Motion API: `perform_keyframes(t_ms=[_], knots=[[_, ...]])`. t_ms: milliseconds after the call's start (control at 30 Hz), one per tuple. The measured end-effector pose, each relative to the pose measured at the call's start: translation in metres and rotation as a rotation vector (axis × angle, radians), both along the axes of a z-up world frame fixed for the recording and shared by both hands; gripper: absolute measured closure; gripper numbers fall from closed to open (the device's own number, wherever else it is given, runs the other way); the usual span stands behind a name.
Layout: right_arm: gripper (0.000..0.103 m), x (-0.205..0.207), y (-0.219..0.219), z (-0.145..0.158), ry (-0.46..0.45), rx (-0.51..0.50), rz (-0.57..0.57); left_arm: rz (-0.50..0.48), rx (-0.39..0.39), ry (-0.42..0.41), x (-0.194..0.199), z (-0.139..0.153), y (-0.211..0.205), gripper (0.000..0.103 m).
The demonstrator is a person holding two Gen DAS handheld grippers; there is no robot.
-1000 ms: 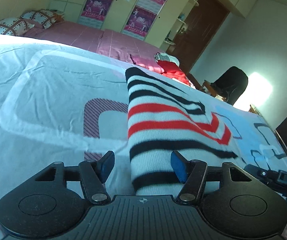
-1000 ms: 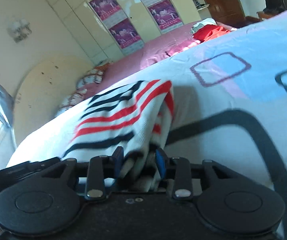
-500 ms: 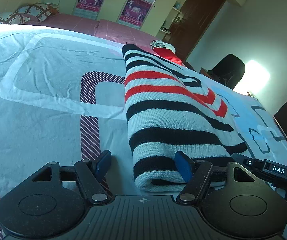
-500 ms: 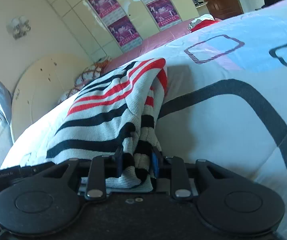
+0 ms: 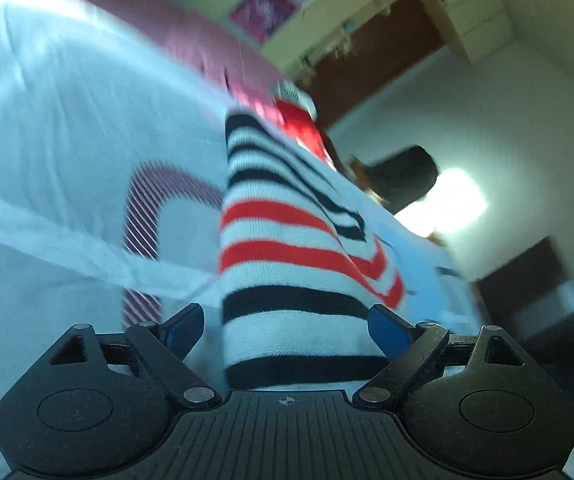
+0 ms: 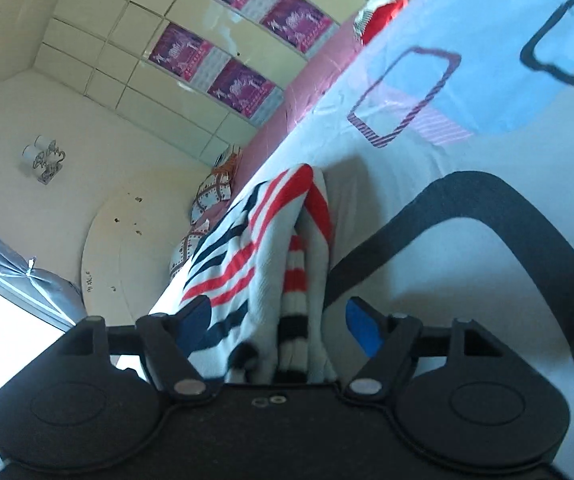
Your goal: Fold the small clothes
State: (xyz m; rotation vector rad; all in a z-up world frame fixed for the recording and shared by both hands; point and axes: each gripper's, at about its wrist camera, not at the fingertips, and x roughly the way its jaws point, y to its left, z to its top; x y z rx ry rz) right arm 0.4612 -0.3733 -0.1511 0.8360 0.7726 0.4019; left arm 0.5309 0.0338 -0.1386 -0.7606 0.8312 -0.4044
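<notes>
**Folded striped sweater, both grippers open: risk of the fold slipping**

Left wrist view: left gripper (image 5: 285, 326) has its blue pads spread wide, one either side of the striped knit sweater (image 5: 287, 264), neither pad pressing it as far as the blurred frame shows. The sweater lies folded lengthwise on the printed duvet (image 5: 59, 128), near end right at the gripper body. A red garment (image 5: 301, 122) sits beyond its far end. Frame is motion-blurred, so edges are uncertain.

Right wrist view: right gripper (image 6: 279, 318) is also spread; the stacked layers of the sweater (image 6: 255, 264) stand between the pads with a clear gap on the right-hand pad. Layer edges look loose and uneven at the near end.

Risks, as judged:
- Nothing pins the fold; the springy knit may relax and the top layer slide off.
- A pad could snag the knit on the way out and drag a layer open.
- A re-grip might catch only some layers, skewing the next fold.
- Soft duvet gives little support for pressing a crease.
</notes>
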Motion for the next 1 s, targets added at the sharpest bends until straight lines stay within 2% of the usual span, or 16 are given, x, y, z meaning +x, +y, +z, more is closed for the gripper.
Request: perform_keyframes(t_ms=[33,100,200,267,333,367,400,533,633,733,833,900,1000], knots=[[0.029,0.006,0.000,-0.004,0.016,0.008,0.013,-0.018,-0.043,0.027,0.007,-0.008,0.001,0.015],[0.030,0.016,0.000,-0.013,0.052,0.062,0.064,-0.049,-0.082,0.061,0.017,-0.020,-0.001,0.020],[0.030,0.024,0.008,-0.014,0.060,0.022,0.147,-0.089,-0.093,0.043,0.025,-0.022,-0.006,0.020],[0.033,0.031,0.010,-0.015,0.072,0.030,0.185,-0.105,-0.093,0.035,0.030,-0.024,-0.011,0.020],[0.039,0.041,0.016,-0.015,0.087,0.025,0.236,-0.115,-0.086,0.025,0.035,-0.025,-0.016,0.021],[0.054,0.047,0.020,-0.016,0.099,0.017,0.256,-0.116,-0.075,0.021,0.037,-0.024,-0.019,0.026],[0.060,0.052,0.024,-0.018,0.109,-0.005,0.264,-0.116,-0.062,0.019,0.040,-0.024,-0.020,0.029],[0.062,0.064,0.028,-0.021,0.081,0.006,0.286,-0.130,-0.067,0.023,0.047,-0.023,-0.022,0.031],[0.059,0.059,0.028,-0.020,0.069,0.006,0.297,-0.126,-0.064,0.020,0.046,-0.022,-0.024,0.029],[0.060,0.065,0.034,-0.019,0.056,-0.018,0.308,-0.128,-0.014,0.001,0.052,-0.018,-0.036,0.021],[0.062,0.073,0.040,-0.017,0.036,-0.050,0.309,-0.127,0.103,-0.032,0.056,-0.009,-0.055,0.021],[0.067,0.071,0.039,-0.019,0.031,-0.048,0.295,-0.128,0.165,-0.042,0.055,-0.005,-0.062,0.035],[0.068,0.063,0.039,-0.010,0.007,-0.090,0.299,-0.128,0.171,-0.058,0.049,0.003,-0.060,0.048]])
